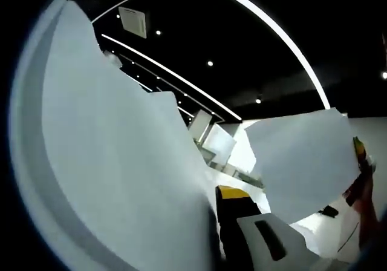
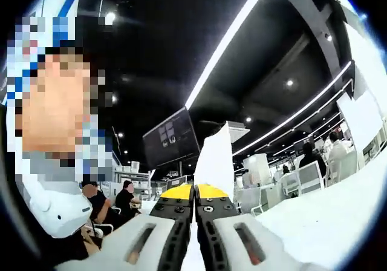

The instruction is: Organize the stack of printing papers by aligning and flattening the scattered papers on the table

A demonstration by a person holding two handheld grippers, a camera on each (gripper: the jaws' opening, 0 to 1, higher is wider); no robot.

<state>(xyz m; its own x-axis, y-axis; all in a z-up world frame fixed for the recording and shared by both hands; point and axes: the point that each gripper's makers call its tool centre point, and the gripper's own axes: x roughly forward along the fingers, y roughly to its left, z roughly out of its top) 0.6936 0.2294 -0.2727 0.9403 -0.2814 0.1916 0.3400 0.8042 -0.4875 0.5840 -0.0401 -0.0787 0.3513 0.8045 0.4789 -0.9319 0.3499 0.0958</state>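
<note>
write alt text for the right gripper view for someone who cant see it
The right gripper, jaws closed, pinches a white sheet of paper edge-on, held up toward a dark ceiling with long light strips. Seated people and white chairs sit in the background.
</note>
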